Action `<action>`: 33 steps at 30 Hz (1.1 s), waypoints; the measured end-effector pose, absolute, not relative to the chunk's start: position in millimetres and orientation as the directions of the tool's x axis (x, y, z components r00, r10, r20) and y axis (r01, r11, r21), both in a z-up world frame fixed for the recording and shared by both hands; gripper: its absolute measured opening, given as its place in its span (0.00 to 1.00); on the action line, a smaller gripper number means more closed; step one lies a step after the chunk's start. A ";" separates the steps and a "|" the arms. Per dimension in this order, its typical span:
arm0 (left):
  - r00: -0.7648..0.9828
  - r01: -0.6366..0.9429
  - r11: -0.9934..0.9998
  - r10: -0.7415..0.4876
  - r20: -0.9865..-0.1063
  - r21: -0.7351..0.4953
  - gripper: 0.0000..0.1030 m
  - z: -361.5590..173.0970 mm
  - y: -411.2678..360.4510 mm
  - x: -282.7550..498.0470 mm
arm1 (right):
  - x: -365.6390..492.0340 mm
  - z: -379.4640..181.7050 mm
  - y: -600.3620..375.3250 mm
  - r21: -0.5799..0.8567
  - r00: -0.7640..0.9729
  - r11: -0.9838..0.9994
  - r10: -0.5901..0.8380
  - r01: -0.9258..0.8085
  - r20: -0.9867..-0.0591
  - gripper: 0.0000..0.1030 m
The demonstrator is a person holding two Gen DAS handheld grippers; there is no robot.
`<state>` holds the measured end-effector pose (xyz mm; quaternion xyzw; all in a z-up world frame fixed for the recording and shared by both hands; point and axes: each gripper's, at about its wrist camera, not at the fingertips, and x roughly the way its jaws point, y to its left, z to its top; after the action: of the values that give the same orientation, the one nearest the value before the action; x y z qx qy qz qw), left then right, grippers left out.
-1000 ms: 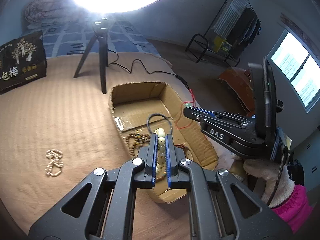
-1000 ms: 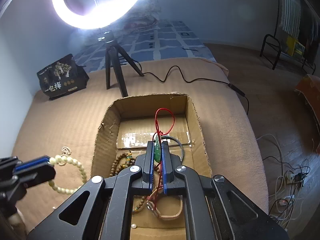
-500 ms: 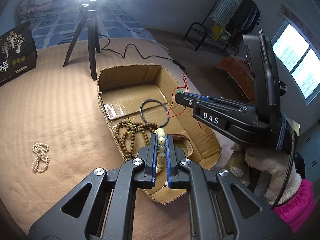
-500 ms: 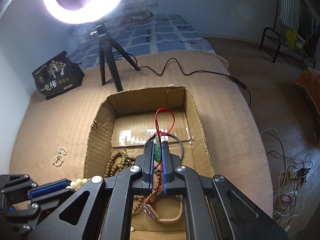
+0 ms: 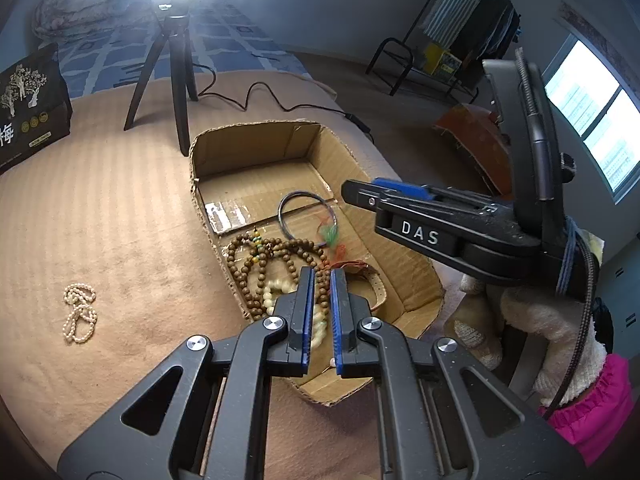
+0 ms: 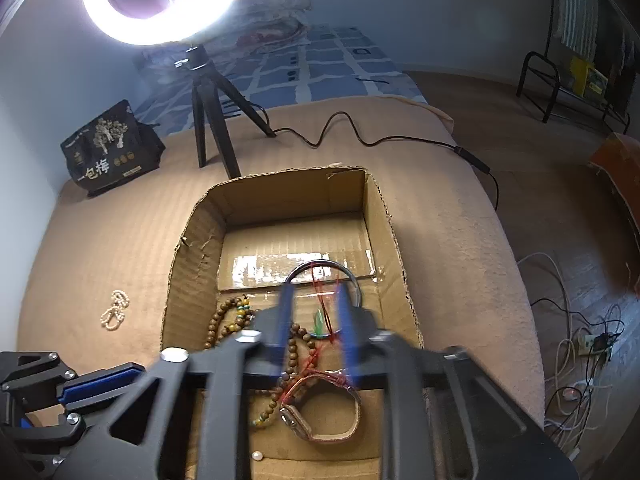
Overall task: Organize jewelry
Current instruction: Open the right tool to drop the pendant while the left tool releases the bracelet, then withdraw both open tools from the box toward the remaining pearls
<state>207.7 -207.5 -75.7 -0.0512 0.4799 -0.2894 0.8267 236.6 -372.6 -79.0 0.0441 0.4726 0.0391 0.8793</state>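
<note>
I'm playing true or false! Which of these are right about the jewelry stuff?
1. The little pearl strand is inside the cardboard box. False: the pearl strand lies on the brown blanket, outside the cardboard box and to its left.
2. A watch with a brown strap is in the box. True: the watch lies near the box's near end.
3. The ring light is switched off. False: the ring light glows brightly.
4. A dark metal bangle lies on the box floor. True: the bangle lies there, just beyond the brown wooden beads.
</note>
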 end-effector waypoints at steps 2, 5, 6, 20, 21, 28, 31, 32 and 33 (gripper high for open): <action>0.374 0.428 0.832 -0.518 -0.769 -0.353 0.05 -77.3 -206.7 207.7 | 236.1 -78.3 -373.2 0.115 0.551 0.993 0.107 -0.021 -0.827 0.46; 0.376 0.421 0.840 -0.506 -0.776 -0.344 0.06 -78.5 -204.6 207.5 | 234.9 -77.5 -374.3 0.112 0.553 0.994 0.101 -0.015 -0.827 0.47; 0.376 0.420 0.840 -0.505 -0.777 -0.343 0.06 -78.8 -204.1 207.6 | 234.6 -77.4 -374.7 0.112 0.552 0.994 0.101 -0.014 -0.827 0.47; 0.414 0.406 0.866 -0.459 -0.786 -0.292 0.33 -74.6 -191.4 202.0 | 223.9 -69.6 -376.1 0.113 0.571 0.994 0.098 -0.010 -0.815 0.62; 0.417 0.402 0.868 -0.456 -0.787 -0.290 0.33 -74.3 -189.2 201.5 | 223.7 -69.5 -376.2 0.113 0.571 0.994 0.098 -0.010 -0.815 0.63; 0.450 0.381 0.889 -0.417 -0.790 -0.252 0.33 -73.2 -169.8 199.0 | 217.2 -66.8 -375.2 0.126 0.575 0.992 0.103 -0.001 -0.812 0.63; 0.474 0.375 0.899 -0.394 -0.787 -0.224 0.33 -71.3 -161.1 198.0 | 214.5 -64.7 -374.3 0.141 0.581 0.990 0.116 -0.001 -0.806 0.63; 0.479 0.374 0.901 -0.389 -0.786 -0.218 0.33 -70.9 -158.5 198.3 | 213.4 -63.5 -373.6 0.146 0.584 0.989 0.119 0.000 -0.803 0.63; 0.485 0.372 0.904 -0.385 -0.785 -0.213 0.33 -70.3 -155.3 198.5 | 212.2 -62.1 -373.3 0.151 0.590 0.989 0.121 0.001 -0.798 0.64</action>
<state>198.5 -155.3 -70.3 -0.0068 0.4574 -0.2195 0.8617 212.2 -373.3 -62.1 0.0676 0.4515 0.0338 0.8890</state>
